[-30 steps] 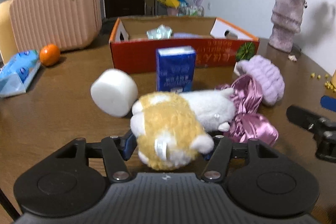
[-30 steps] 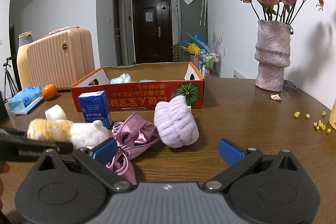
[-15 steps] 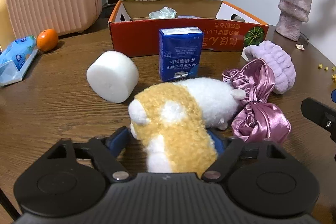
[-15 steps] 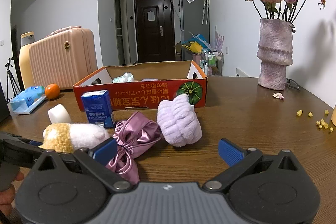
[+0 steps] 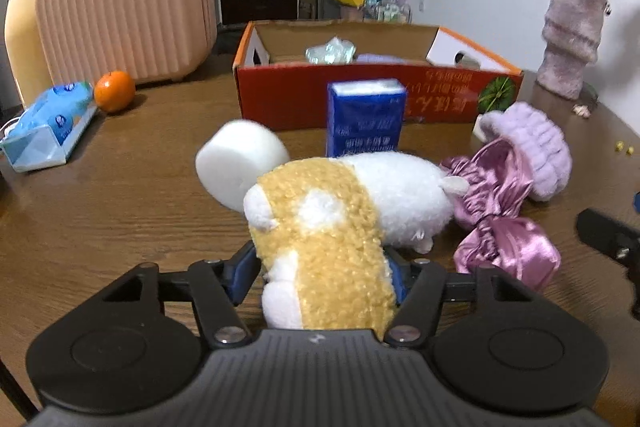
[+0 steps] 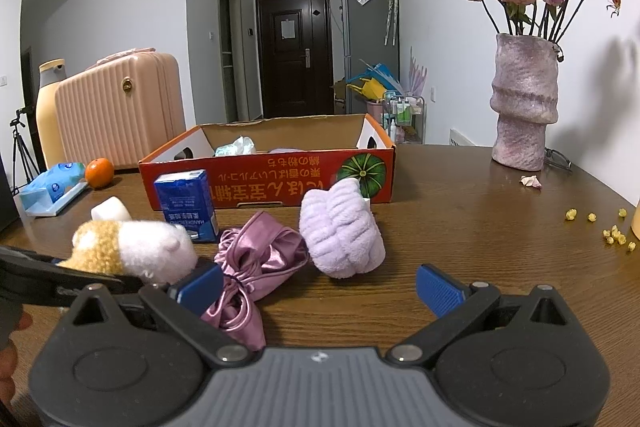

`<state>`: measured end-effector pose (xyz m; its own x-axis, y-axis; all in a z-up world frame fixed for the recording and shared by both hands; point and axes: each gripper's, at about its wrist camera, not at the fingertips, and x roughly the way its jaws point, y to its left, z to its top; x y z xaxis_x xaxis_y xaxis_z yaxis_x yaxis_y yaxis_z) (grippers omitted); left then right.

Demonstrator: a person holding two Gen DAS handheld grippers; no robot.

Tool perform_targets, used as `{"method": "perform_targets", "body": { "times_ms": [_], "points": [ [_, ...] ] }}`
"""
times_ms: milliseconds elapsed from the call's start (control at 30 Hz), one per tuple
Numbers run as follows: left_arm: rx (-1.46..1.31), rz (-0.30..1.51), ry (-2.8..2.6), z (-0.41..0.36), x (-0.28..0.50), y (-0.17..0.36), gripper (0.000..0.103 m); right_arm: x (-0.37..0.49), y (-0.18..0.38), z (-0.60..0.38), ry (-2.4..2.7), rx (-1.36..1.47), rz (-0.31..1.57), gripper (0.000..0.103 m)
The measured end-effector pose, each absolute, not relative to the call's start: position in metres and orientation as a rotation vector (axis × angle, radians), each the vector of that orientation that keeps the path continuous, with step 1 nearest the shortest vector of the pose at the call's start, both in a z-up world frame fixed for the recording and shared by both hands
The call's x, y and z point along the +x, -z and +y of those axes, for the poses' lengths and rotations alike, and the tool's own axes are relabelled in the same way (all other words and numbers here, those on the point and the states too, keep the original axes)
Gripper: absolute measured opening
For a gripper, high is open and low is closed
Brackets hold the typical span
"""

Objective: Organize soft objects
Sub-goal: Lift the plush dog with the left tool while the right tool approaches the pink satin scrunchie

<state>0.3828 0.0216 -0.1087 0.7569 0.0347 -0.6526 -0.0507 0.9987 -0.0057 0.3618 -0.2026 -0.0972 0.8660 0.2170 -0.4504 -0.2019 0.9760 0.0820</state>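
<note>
A white and yellow plush toy (image 5: pixel 332 211) (image 6: pixel 148 247) lies on the wooden table (image 5: pixel 120 211). My left gripper (image 5: pixel 318 271) has its blue pads against the toy's yellow end, and its jaws are closing on it. Behind the toy are a white foam cylinder (image 5: pixel 240 163) and an upright blue tissue pack (image 5: pixel 364 119). A pink satin scrunchie (image 6: pixel 256 259) and a lilac fluffy headband (image 6: pixel 340 231) lie to the right. My right gripper (image 6: pixel 320 287) stands open and holds nothing, with the scrunchie beside its left finger. The red cardboard box (image 5: pixel 360 99) stands farther back.
At the left are a pink ribbed suitcase (image 5: pixel 124 7), an orange (image 5: pixel 115 91), a blue-white wipes pack (image 5: pixel 48 123) and a yellow bottle (image 5: pixel 24 27). A vase of dried roses (image 6: pixel 524 103) stands at the back right. Yellow crumbs (image 6: pixel 612 235) dot the right edge.
The plush toy has turned lengthwise between the left jaws, which widened and then came back in on its yellow end. The right gripper has not moved.
</note>
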Motion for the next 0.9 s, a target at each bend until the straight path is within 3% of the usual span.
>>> {"method": "perform_targets", "body": {
  "times_ms": [900],
  "points": [
    [-0.141,0.548,-0.126,0.081,0.333,0.072,0.063,0.361,0.102,-0.168,-0.289,0.007,0.494,0.103]
  ]
}}
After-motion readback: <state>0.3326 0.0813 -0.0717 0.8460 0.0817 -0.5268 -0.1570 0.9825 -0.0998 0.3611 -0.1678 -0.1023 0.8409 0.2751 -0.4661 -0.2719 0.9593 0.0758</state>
